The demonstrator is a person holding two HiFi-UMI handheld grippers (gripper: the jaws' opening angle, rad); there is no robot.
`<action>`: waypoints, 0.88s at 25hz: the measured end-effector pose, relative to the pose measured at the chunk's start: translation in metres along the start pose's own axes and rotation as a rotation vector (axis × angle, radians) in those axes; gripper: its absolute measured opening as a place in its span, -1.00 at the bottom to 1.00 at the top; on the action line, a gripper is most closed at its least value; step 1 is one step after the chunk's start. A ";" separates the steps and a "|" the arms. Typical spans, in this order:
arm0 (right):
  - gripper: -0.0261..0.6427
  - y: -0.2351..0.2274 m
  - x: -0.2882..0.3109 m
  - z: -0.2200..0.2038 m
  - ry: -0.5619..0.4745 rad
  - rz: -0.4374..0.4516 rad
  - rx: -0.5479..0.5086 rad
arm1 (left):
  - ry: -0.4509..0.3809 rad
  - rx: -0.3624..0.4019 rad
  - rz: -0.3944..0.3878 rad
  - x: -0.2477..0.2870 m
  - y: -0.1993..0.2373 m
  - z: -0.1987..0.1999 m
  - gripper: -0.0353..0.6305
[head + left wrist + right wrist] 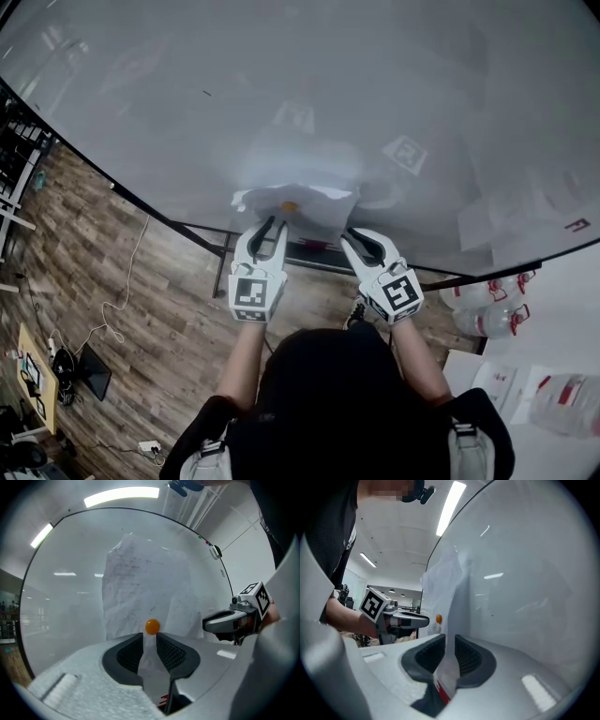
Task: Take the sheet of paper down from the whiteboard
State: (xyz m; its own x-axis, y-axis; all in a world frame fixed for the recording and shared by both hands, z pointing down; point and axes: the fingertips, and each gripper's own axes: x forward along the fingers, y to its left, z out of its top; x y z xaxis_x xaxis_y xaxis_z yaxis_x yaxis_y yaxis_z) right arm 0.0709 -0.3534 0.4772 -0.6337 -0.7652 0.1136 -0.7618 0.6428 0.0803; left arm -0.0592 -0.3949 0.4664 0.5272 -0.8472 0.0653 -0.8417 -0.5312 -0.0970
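The sheet of paper [298, 199] hangs crumpled on the whiteboard [281, 94], pinned by an orange magnet [152, 626]. It looks light, limp and easy to tear. The right claw [450, 641] pinches its lower edge. The left claw [150, 639] stands partly open around it. A grip nearer the magnet seems safest.

The sheet of paper [298, 202], white, crumpled and faintly printed, hangs on the glossy whiteboard [281, 84] toward its 6 o'clock edge. Its upper part lies flat on the board. Its lower edge, at 6 o'clock, curls off the surface, pinched in the right gripper [449, 641].
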 end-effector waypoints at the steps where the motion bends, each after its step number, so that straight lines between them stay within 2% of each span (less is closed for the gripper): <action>1: -0.72 -0.002 0.000 0.001 -0.005 -0.002 0.001 | -0.006 0.006 0.007 0.001 0.000 0.002 -0.59; 14: -0.72 -0.004 0.011 0.001 -0.014 0.036 0.000 | -0.030 0.022 0.033 0.022 -0.004 0.011 -0.54; 22: -0.81 -0.009 0.016 0.001 -0.022 0.058 0.004 | -0.050 0.026 0.055 0.025 -0.003 0.013 -0.48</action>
State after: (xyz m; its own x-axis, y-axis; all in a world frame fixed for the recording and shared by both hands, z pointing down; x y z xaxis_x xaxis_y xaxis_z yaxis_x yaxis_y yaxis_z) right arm 0.0670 -0.3713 0.4771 -0.6793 -0.7275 0.0962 -0.7244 0.6857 0.0707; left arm -0.0423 -0.4144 0.4558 0.4858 -0.8740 0.0099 -0.8666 -0.4831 -0.1251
